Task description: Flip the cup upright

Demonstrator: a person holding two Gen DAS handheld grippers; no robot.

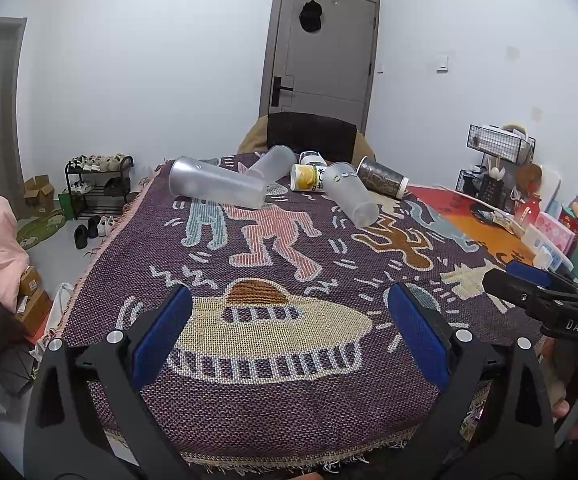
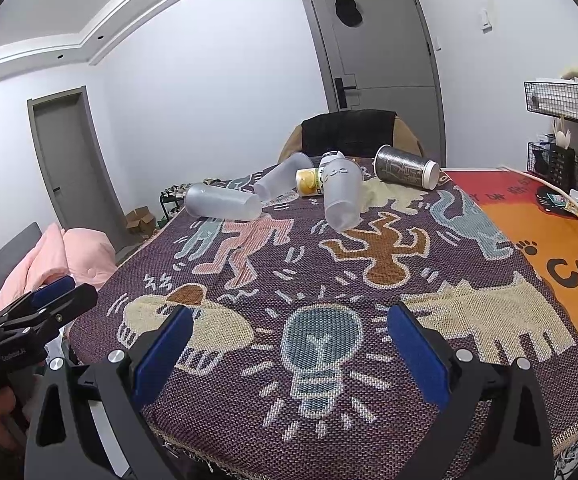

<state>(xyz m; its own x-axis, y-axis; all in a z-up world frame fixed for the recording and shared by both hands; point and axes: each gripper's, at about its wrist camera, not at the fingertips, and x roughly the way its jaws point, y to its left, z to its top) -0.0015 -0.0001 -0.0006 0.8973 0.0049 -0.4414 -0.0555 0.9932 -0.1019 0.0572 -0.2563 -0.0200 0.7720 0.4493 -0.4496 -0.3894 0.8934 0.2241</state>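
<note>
The bench wore a purple woven cloth with cartoon figures, a grey door behind it. At its far end I saw the cups on their sides: a frosted cup, a second frosted cup, a dark cup. My left gripper and right gripper hung near the bench's close edge, jaws apart, holding nothing.

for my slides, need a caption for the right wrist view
Open right claw hovers over patterned woven tablecloth, facing toppled frosted plastic cups.
</note>
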